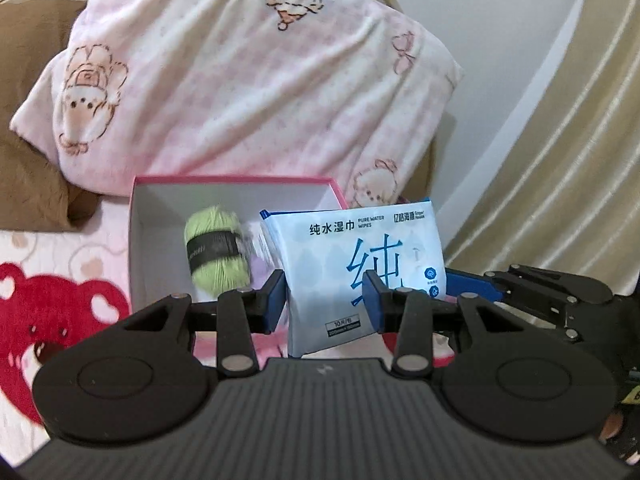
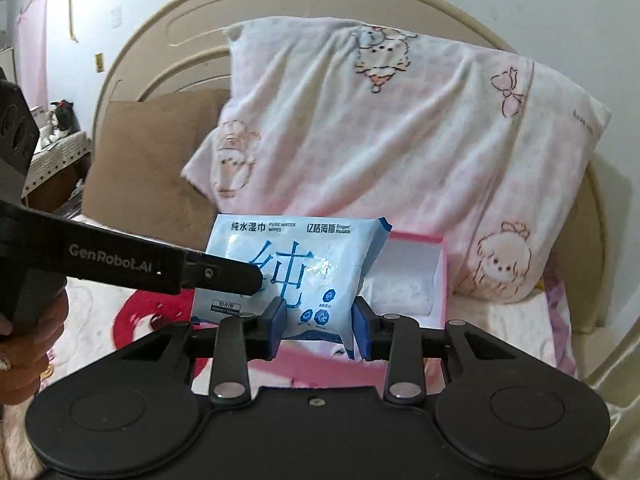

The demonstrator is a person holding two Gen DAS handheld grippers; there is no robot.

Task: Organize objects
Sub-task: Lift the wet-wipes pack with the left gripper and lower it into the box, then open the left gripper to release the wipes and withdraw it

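A light blue pack of wet wipes (image 1: 332, 256) hangs upright above the bed, held from both sides. My left gripper (image 1: 325, 305) is shut on its lower part, blue pads pressing on both faces. The right gripper (image 2: 320, 322) is shut on the pack (image 2: 296, 268) at its lower right corner. In the right wrist view one black finger (image 2: 234, 278) of the left gripper lies across the pack's left side. Behind the pack stands an open pink-rimmed box (image 1: 232, 179) with a green yarn ball (image 1: 216, 254) inside.
A large pink-and-white cartoon pillow (image 1: 248, 80) leans on the beige headboard (image 2: 168, 36) just behind the box (image 2: 442, 264). A brown cushion (image 2: 152, 160) sits to the left. A pink bedspread with a red bear (image 1: 48, 320) lies below. A cream curtain (image 1: 560, 160) hangs at the right.
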